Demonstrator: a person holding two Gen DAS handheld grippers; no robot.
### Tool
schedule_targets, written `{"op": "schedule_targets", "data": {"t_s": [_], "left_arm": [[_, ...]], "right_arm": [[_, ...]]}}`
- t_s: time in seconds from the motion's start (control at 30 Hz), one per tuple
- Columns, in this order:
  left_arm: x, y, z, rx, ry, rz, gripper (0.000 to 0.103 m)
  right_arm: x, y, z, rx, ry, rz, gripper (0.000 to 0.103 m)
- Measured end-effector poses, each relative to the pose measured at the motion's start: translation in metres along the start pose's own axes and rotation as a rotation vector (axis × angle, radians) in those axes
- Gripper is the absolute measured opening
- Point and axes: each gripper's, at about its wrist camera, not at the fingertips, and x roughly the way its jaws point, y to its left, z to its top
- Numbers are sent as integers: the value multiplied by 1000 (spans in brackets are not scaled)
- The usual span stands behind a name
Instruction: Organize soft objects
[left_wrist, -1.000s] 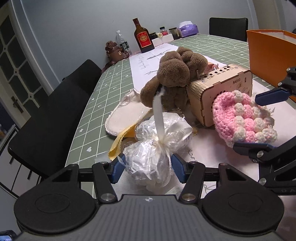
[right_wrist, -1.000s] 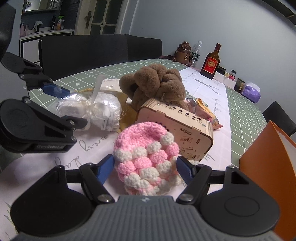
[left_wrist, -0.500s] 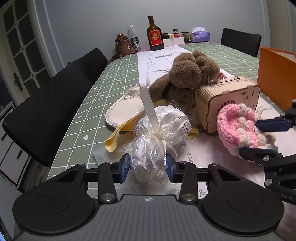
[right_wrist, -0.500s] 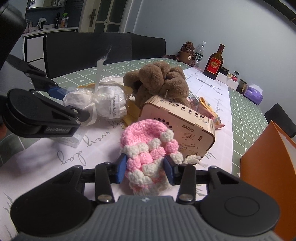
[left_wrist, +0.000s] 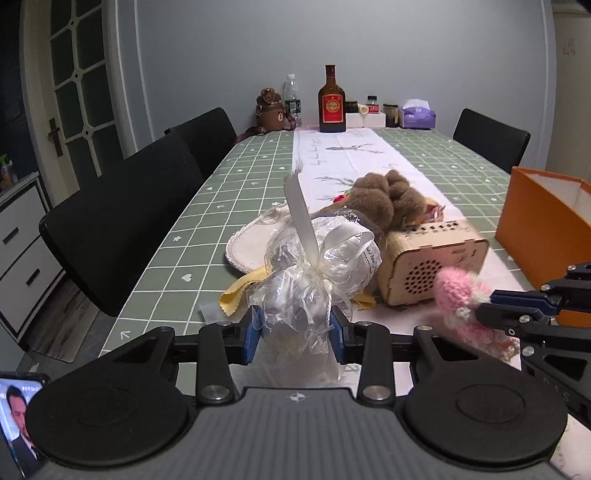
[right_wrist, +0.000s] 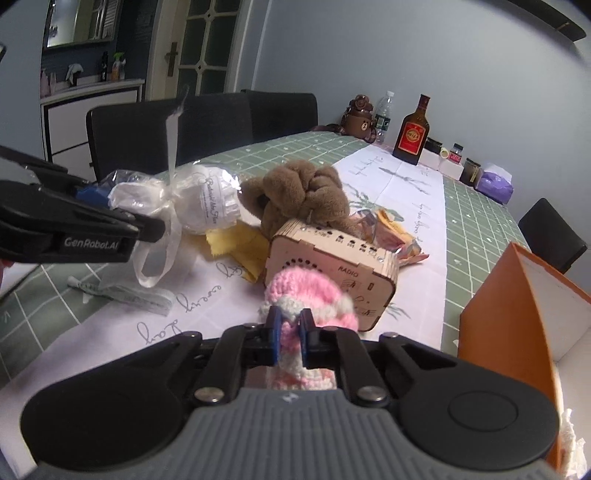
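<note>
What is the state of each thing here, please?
Left gripper: closing on the wrapped bundle.
Right gripper: closing on the pink knit, squeezed thin.
Orange box: open on top.
Brown plush: lying beside the wooden radio.
Bottle: upright, capped.

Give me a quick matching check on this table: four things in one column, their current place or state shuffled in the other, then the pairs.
Things:
1. cellophane-wrapped bundle
2. pink crochet hat
3. brown plush toy
4. orange box

States:
A. lying on the table behind the wooden radio, gripped by nothing
B. pinched between the right gripper pads
C. standing open-topped at the table's right side
D. between the left gripper pads, ribbon sticking up

Pairs: 1-D, 2-B, 3-A, 4-C
</note>
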Motion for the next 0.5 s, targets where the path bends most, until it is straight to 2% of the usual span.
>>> {"op": "schedule_targets", "data": {"t_s": [0.07,0.2,0.4,0.43,0.5], "left_arm": [[-8,-3,2,-10,1,-20,43],[-17,-12,-4,-27,28,-96,43],[-10,-30,-25,-9,90,-148,43],[-8,-31,-28,-9,98,-153,43],[-6,-33,-32,-5,106,-149,43]], "right_arm": [[-10,-2,2,9,-13,-1,7],[-31,-3,-1,43,-17,56,6],[-25,-3,-23,68,31,55,8],[-25,-4,-24,78,34,64,10],[-27,-3,-26,80,34,72,32]]}}
